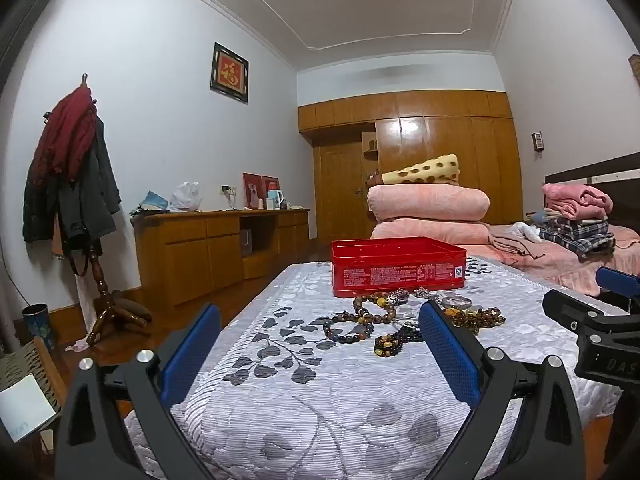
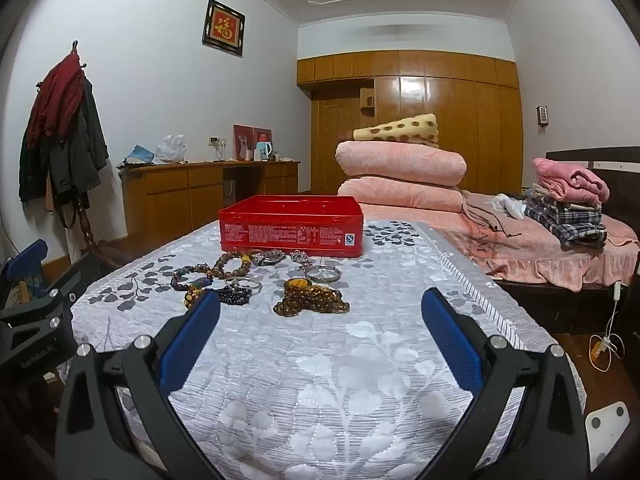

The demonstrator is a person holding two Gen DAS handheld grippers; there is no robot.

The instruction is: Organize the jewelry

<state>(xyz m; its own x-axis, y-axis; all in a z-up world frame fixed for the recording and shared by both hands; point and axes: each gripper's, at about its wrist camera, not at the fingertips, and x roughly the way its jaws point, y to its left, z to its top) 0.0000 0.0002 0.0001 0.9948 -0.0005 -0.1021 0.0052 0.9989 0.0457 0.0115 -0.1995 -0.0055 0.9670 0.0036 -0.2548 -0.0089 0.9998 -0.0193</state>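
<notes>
An open red tin box stands on a grey leaf-patterned tablecloth; it also shows in the right wrist view. In front of it lie several bead bracelets, a brown bead necklace with an amber pendant, silver bangles and a small metal piece. My left gripper is open and empty, short of the beads. My right gripper is open and empty, just short of the necklace. Each gripper shows at the edge of the other's view.
A bed with folded pink quilts and stacked clothes lies to the right of the table. A wooden sideboard and a coat rack stand at the left wall. A cable lies on the floor at the right.
</notes>
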